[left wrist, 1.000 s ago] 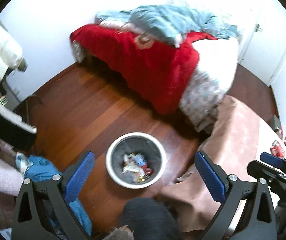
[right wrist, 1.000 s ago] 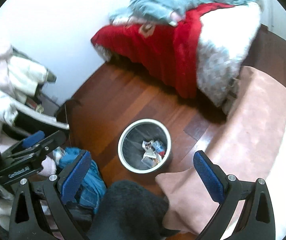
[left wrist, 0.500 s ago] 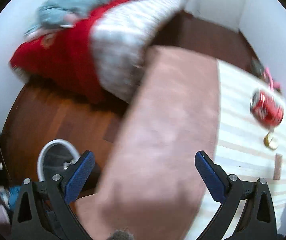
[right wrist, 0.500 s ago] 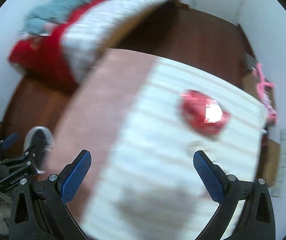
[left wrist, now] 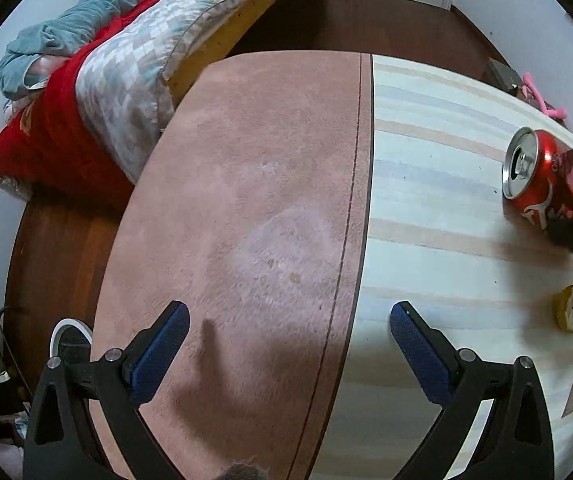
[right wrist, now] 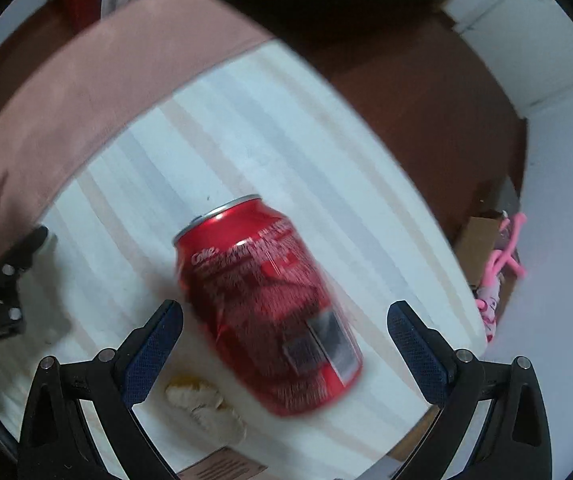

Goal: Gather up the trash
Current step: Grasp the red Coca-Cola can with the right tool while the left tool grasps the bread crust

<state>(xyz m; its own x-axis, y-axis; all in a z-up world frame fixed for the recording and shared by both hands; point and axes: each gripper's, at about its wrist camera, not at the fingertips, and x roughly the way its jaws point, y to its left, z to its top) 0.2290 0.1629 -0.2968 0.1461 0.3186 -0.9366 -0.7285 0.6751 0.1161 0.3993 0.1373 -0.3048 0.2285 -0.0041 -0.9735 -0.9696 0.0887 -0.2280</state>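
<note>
Red soda can lies on its side on the striped desk, between the spread jaws of the right gripper, not touched by either. A pale crumpled scrap lies just near of the can. Left gripper, jaws spread and empty, hangs over the pink cloth. White bin rim shows on the floor, near left.

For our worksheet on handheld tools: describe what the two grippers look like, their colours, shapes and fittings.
Both match. The left gripper and right gripper each have two black, angular fingers with triangular cut-outs and round silver bolts. Each finger ends in a blue textured pad, long and flat, slanting inward. No cables, printed markings or sleeves are visible.
</note>
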